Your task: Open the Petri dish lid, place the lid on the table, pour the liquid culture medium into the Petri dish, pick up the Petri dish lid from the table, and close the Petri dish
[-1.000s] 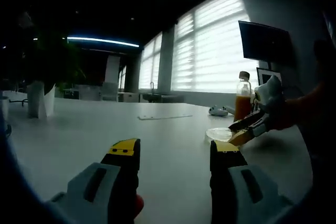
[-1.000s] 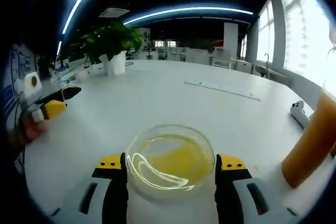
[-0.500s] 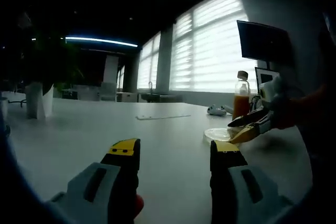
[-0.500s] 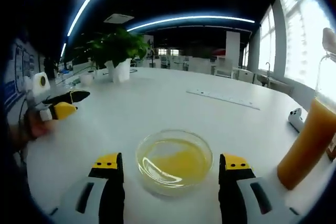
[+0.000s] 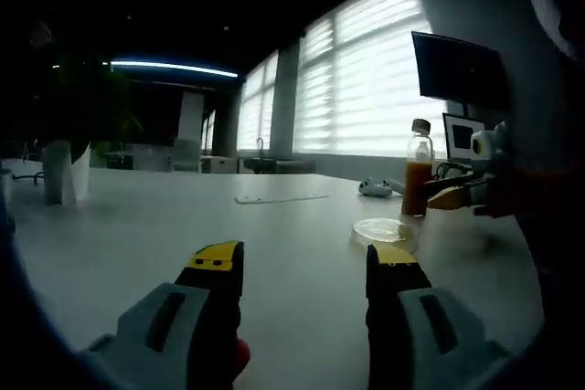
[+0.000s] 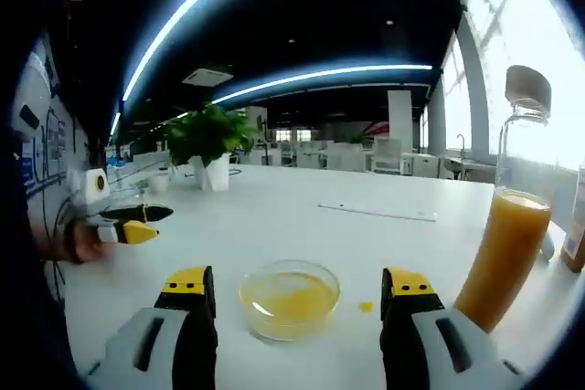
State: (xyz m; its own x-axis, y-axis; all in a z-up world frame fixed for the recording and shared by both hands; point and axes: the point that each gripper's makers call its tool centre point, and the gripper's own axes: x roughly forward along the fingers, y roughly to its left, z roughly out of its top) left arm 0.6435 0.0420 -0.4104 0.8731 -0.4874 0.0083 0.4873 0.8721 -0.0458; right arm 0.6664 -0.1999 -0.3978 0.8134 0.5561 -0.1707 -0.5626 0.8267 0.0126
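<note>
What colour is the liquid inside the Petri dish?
Yellow-orange liquid in the Petri dish, clearest in the right gripper view.

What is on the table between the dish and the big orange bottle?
A small yellow drop lies between the Petri dish and bottle, seen in the right gripper view.

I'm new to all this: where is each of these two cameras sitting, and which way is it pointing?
Left gripper view: rides the open left gripper, looking across the white table toward the windows; the right gripper enters at right.
Right gripper view: rides the open right gripper, facing the Petri dish; the left gripper and a hand show at left.
Shared: the dish and the juice bottle.
</note>
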